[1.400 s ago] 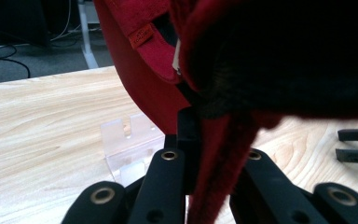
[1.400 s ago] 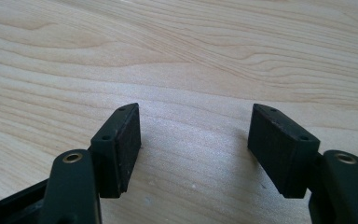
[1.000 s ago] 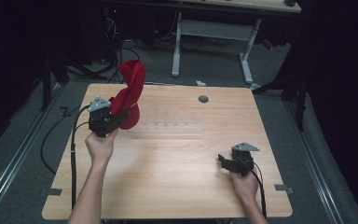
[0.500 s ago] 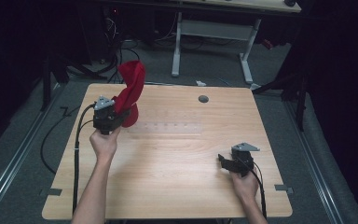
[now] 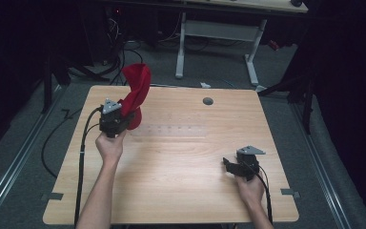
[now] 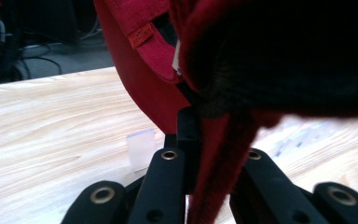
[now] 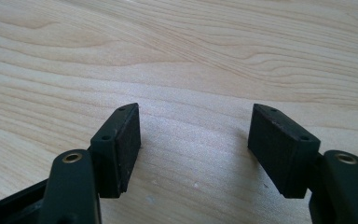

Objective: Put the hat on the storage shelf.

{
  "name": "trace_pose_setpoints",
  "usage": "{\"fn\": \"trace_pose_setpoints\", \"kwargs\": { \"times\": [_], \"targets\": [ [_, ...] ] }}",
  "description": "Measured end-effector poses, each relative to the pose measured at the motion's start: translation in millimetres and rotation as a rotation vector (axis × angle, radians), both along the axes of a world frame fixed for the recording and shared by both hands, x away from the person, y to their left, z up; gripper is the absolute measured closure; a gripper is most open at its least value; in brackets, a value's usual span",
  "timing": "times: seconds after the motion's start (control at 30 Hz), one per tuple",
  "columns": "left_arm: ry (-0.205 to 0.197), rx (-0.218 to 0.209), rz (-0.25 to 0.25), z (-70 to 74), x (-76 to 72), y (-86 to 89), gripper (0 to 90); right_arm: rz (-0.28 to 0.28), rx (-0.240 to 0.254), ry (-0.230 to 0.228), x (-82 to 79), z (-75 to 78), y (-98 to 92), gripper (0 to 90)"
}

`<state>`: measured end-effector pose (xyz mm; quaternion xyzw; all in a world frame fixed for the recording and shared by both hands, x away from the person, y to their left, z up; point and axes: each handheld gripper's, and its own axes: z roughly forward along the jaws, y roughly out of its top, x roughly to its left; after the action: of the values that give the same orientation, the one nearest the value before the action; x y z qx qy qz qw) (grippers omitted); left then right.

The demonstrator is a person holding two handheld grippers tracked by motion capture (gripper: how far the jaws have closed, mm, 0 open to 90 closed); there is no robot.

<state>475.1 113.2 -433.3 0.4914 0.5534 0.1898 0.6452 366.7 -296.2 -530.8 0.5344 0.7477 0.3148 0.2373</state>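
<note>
Where the tabletop's near edge meets the forearms: two arms come in from below, one on each side, well apart.
Right gripper (image 5: 229,164): rests low on the bare wood near the front right corner, its cable trailing back past the hand.
Right fingers (image 7: 121,149): stand wide apart, with plain wood grain between the pads and nothing held.
Tabletop (image 5: 181,191): light wood, open across the middle and the front.
Left hand (image 5: 109,145): holds the left gripper (image 5: 127,114) over the far left part of the wood, a black cable looping from it over the left edge.
Left fingers (image 6: 168,186): closed tight on a fold of the red cloth (image 5: 136,93), which runs down between them in the left gripper view.
Red cloth, place: pinched at its lower part, it rises in a twisted column above the gripper toward the far left corner; its lowest bulge sits at or just above the wood, contact unclear.
Cloth detail: a small red label (image 6: 142,36) is sewn on a hem.
Marker (image 6: 141,149): a small pale patch on the wood just beyond the left fingers.
Round grommet (image 5: 208,101): set in the far middle of the wood, well clear of both hands.
Beyond: a white desk frame (image 5: 217,36) on the dark floor.
Change: left hand and cloth have come a little lower and nearer the left edge; the right gripper has stayed put.
</note>
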Motion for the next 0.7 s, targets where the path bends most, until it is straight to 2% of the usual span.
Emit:
{"fn": "trace_pose_setpoints", "kwargs": {
  "times": [0.43, 0.7],
  "targets": [
    [0.005, 0.031, 0.013, -13.6, 5.3, -7.1, 85.5, 0.008, 0.001, 0.001, -0.3, 0.0, 0.4, 34.1],
    [0.029, -0.004, 0.015, -23.7, 3.9, -2.3, 85.4, 0.01, 0.0, 0.001, -0.3, 0.0, 0.4, 34.1]
  ]
}}
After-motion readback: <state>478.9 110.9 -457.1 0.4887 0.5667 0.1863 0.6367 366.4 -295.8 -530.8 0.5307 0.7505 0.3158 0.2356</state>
